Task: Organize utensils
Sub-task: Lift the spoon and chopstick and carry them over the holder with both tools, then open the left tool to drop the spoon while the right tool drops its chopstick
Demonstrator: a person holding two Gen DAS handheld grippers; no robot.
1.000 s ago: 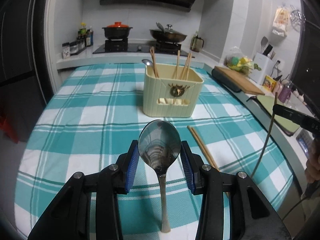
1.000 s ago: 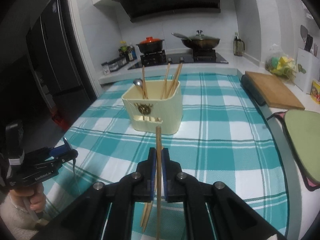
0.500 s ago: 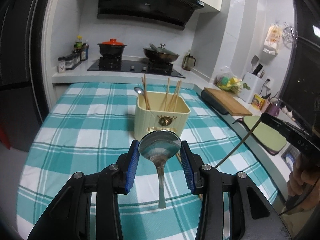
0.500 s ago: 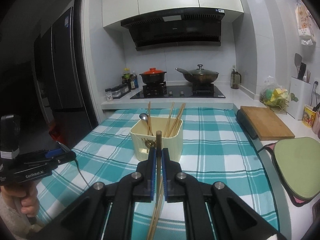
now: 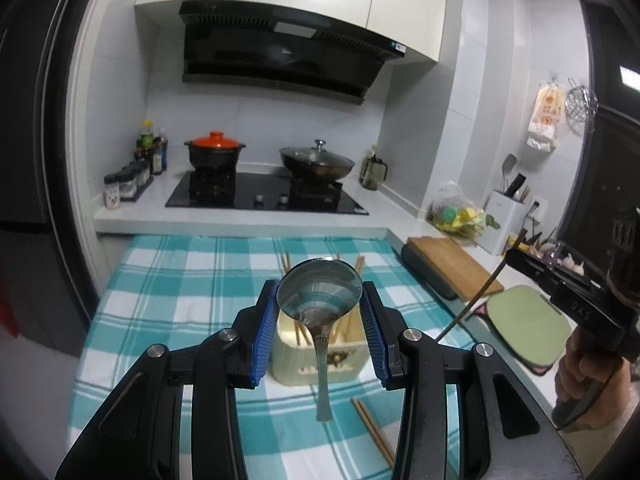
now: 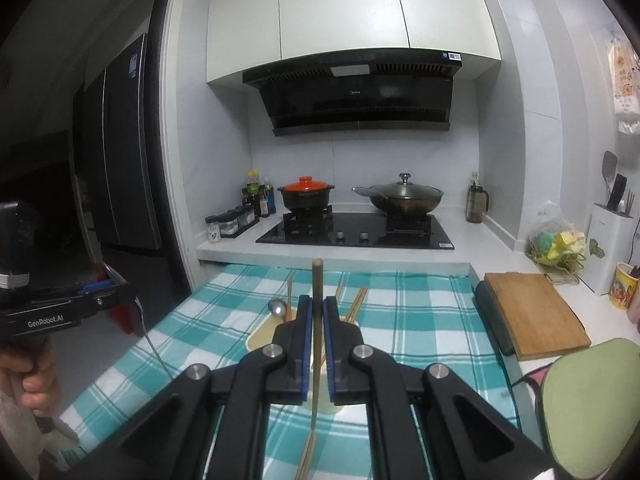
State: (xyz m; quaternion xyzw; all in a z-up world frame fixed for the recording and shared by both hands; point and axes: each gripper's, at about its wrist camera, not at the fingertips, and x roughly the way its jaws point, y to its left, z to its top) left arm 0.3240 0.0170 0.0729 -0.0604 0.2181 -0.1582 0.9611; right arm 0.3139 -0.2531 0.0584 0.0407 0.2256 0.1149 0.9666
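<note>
Checked counter [image 5: 172,280], holder [image 5: 288,364] sits just ahead and below both tools. Left tool [image 5: 320,312] clamps a spoon [image 5: 320,292], handle hanging down; right tool [image 6: 316,344] pinches an upright chopstick [image 6: 317,280].

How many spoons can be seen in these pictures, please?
2. One spoon is held by its bowl in the left gripper; a second spoon stands in the cream holder. The holder may hide others.
</note>
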